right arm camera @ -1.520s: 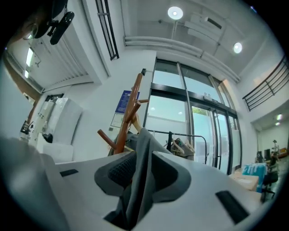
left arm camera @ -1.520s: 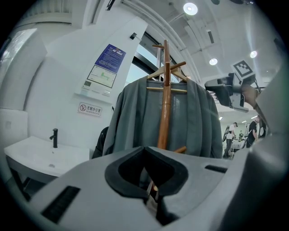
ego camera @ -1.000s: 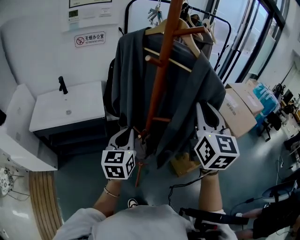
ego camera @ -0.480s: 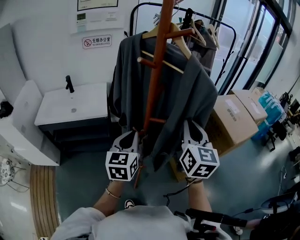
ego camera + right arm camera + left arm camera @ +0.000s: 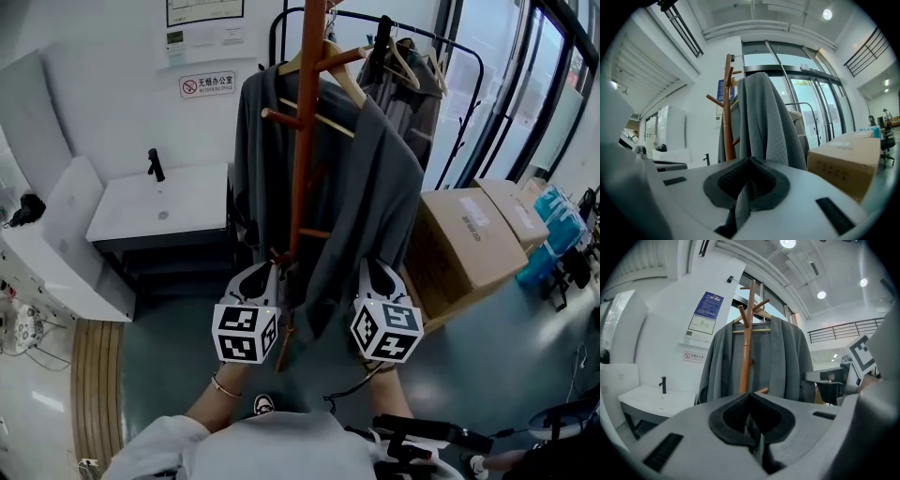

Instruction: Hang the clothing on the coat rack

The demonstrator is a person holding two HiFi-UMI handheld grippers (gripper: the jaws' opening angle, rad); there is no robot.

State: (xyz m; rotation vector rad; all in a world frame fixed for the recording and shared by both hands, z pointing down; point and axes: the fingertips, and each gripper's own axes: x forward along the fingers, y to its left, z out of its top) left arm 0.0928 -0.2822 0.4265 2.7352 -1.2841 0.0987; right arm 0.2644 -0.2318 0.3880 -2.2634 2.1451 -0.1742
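Observation:
A grey garment (image 5: 375,187) hangs on a wooden hanger (image 5: 342,75) hooked over a peg of the orange-brown coat rack (image 5: 305,122). My left gripper (image 5: 269,270) is at the garment's lower left hem, beside the rack's pole. My right gripper (image 5: 373,265) is at the lower right hem. In the left gripper view the left gripper (image 5: 749,394) has its pads together, with the garment (image 5: 780,362) and rack (image 5: 747,357) ahead. In the right gripper view the right gripper (image 5: 749,159) is also shut, below the garment (image 5: 761,122). No cloth is clearly pinched in either.
A white sink counter (image 5: 159,202) with a black tap (image 5: 156,165) stands to the left of the rack. A large cardboard box (image 5: 469,239) sits on the floor at the right. Behind is a black clothes rail (image 5: 403,56) with other hangers.
My right gripper has dropped from the garment's right side to its hem, and its jaws have closed. My left gripper has shifted only a little.

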